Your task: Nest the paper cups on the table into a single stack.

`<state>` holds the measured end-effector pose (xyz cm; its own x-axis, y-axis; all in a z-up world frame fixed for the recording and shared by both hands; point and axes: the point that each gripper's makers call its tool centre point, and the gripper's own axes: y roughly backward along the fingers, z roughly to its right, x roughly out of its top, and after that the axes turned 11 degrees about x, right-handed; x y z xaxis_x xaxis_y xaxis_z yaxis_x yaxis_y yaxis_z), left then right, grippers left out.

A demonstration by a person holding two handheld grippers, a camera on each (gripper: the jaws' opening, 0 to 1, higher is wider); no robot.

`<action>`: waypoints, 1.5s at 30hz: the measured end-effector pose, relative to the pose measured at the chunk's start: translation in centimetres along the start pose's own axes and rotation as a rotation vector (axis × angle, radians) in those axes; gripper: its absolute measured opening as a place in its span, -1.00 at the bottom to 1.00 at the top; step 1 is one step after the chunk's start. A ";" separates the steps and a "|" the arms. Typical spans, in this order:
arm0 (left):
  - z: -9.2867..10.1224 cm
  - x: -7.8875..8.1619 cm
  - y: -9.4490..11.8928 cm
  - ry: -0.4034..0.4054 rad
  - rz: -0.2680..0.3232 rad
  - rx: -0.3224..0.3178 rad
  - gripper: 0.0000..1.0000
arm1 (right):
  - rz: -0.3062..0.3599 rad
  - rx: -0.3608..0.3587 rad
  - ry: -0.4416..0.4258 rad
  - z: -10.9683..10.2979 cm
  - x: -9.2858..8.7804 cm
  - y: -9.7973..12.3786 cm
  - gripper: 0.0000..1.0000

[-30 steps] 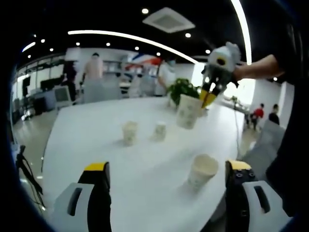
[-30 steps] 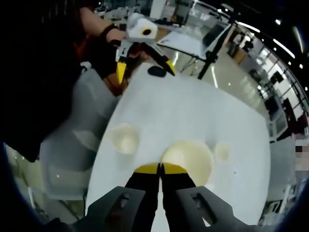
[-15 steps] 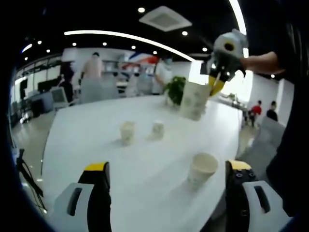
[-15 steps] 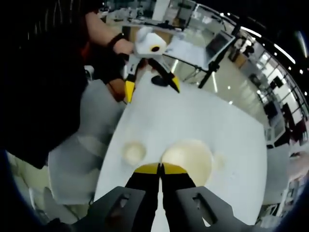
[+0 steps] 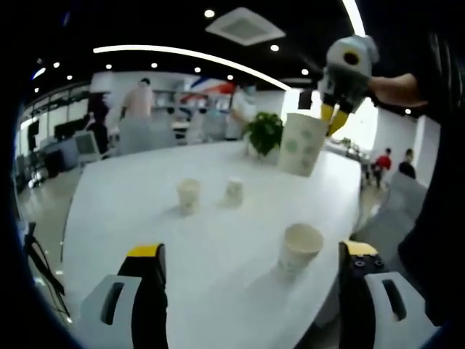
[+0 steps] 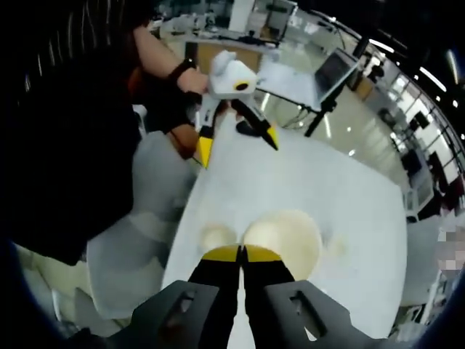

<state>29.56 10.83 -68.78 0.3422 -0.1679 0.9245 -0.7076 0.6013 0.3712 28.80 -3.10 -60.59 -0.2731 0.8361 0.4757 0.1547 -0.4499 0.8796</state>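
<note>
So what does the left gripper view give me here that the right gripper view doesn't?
Left gripper view alone: the held paper cup's printed side, lifted above the white table; two small cups standing beyond; a potted plant. Right gripper view alone: that cup's open mouth from above, with the right gripper shut on its rim, and the left gripper open. Both share the table and the near cup.

open office — white table (image 5: 131, 211) | dark ceiling — strip lights (image 5: 174, 52)
</note>
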 end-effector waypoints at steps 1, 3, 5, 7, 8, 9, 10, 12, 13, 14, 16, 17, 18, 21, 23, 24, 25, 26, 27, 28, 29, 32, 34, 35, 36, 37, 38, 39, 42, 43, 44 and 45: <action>0.0 0.0 0.0 0.004 0.000 0.003 0.94 | 0.003 0.004 -0.006 -0.1 0.0 -0.1 -1.00; -0.1 -0.2 0.1 0.005 0.000 0.004 0.94 | 0.003 0.007 -0.012 -0.2 0.0 -0.6 -1.00; -0.2 -0.3 0.1 0.006 -0.001 0.005 0.93 | 0.005 0.013 -0.018 -0.3 -0.2 -1.2 -1.00; -0.2 -0.4 0.1 0.009 -0.002 0.005 0.93 | 0.003 0.024 -0.027 -0.5 -0.4 -2.0 -1.00; -0.2 -0.4 0.1 0.013 -0.003 0.005 0.93 | 0.002 0.026 -0.027 -0.5 -0.4 -2.2 -1.00; -0.2 -0.4 0.2 0.011 -0.003 0.005 0.93 | -0.002 0.032 -0.029 -0.7 -0.5 -2.7 -1.00; -0.2 -0.4 0.2 0.010 -0.003 0.005 0.93 | -0.002 0.034 -0.029 -0.7 -0.6 -2.9 -1.00; -0.4 -0.5 0.3 0.013 -0.003 0.009 0.93 | -0.002 0.049 -0.039 -1.0 -0.7 -3.6 -1.00; -0.5 -0.5 0.4 0.015 -0.003 0.012 0.93 | -0.003 0.053 -0.038 -1.2 -0.8 -4.0 -1.00; -0.6 -0.5 0.4 0.017 -0.002 0.013 0.93 | -0.005 0.057 -0.039 -1.3 -0.8 -4.3 -1.00; -0.7 -0.5 0.5 0.019 -0.004 0.014 0.92 | -0.023 0.064 -0.030 -1.6 -1.1 -4.8 -1.00; -0.7 -0.6 0.5 0.014 -0.005 0.017 0.92 | -0.017 0.067 -0.029 -1.7 -0.9 -5.0 -1.00; -0.8 -0.6 0.5 0.012 -0.004 0.018 0.91 | -0.019 0.073 -0.033 -1.8 -0.9 -5.2 -1.00; -0.8 -0.7 0.5 0.018 -0.005 0.019 0.91 | -0.037 0.078 -0.014 -2.1 -1.0 -5.8 -1.00; -0.6 -0.6 0.5 0.020 -0.005 0.017 0.91 | -0.047 0.087 -0.009 -2.5 -1.1 -6.3 -1.00; -0.6 -0.6 0.4 0.021 -0.004 0.016 0.91 | -0.050 0.091 -0.004 -2.6 -1.2 -6.5 -1.00; -0.5 -0.7 0.4 0.021 -0.006 0.014 0.91 | -0.056 0.095 -0.004 -2.7 -1.3 -6.7 -1.00; -0.5 -0.7 0.4 0.022 -0.009 0.013 0.91 | -0.077 0.092 0.009 -2.8 -1.6 -7.0 -1.00; -0.5 -0.8 0.3 0.023 -0.012 0.012 0.90 | -0.080 0.091 0.017 -2.8 -1.7 -7.1 -1.00; -0.5 -0.8 0.3 0.026 -0.013 0.011 0.90 | -0.078 0.093 0.019 -3.0 -1.7 -7.3 -1.00; -0.4 -0.8 0.3 0.027 -0.013 0.009 0.90 | -0.076 0.097 0.018 -3.1 -1.6 -7.4 -1.00; -0.5 -0.9 0.3 0.024 -0.015 0.009 0.90 | -0.074 0.106 0.017 -3.5 -1.6 -8.0 -1.00; -0.5 -0.9 0.3 0.026 -0.014 0.009 0.90 | -0.089 0.111 0.028 -3.7 -1.9 -8.3 -1.00; -0.6 -0.9 0.3 0.028 -0.015 0.010 0.90 | -0.096 0.113 0.034 -3.8 -2.1 -8.5 -1.00; -0.6 -0.9 0.3 0.027 -0.015 0.010 0.91 | -0.098 0.117 0.037 -3.9 -2.1 -8.6 -1.00; -0.6 -0.9 0.3 0.024 -0.014 0.012 0.91 | -0.101 0.118 0.040 -3.9 -2.2 -8.7 -1.00; -0.7 -0.8 0.3 0.021 -0.013 0.014 0.91 | -0.103 0.118 0.042 -3.9 -2.2 -8.8 -1.00; -0.7 -0.8 0.3 0.021 -0.012 0.016 0.91 | -0.104 0.118 0.043 -3.9 -2.3 -8.9 -1.00; -0.8 -1.1 0.4 0.023 -0.018 0.016 0.91 | -0.107 0.120 0.043 -3.9 -2.4 -9.2 -1.00; -0.7 -1.2 0.4 0.025 -0.019 0.015 0.91 | -0.109 0.122 0.043 -3.9 -2.4 -9.2 -1.00; -0.7 -1.2 0.4 0.026 -0.018 0.015 0.91 | -0.111 0.124 0.044 -3.9 -2.5 -9.4 -1.00; -0.7 -1.3 0.4 0.026 -0.019 0.015 0.91 | -0.115 0.124 0.047 -3.8 -2.6 -9.5 -1.00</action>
<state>29.30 11.82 -69.92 0.3719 -0.1585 0.9147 -0.7100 0.5862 0.3902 24.39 -2.17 -70.18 -0.3390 0.8629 0.3747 0.2350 -0.3080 0.9219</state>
